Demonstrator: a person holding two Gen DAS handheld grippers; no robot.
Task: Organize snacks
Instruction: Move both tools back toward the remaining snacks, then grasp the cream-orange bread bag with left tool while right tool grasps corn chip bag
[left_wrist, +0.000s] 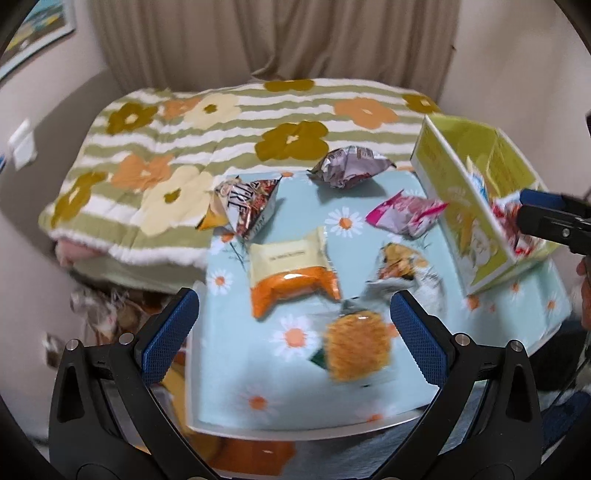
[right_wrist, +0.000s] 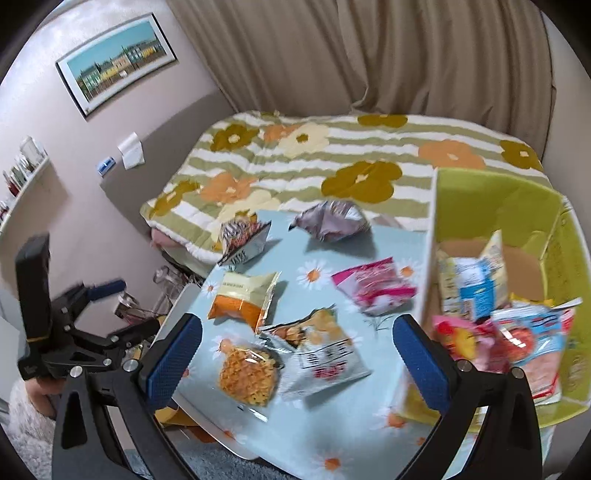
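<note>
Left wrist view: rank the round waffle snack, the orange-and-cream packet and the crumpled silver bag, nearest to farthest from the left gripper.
1. Round waffle snack: between the open left gripper fingers, slightly right.
2. Orange-and-cream packet: mid-table, just beyond the fingertips.
3. Crumpled silver bag: far table edge, by the flowered blanket.
</note>
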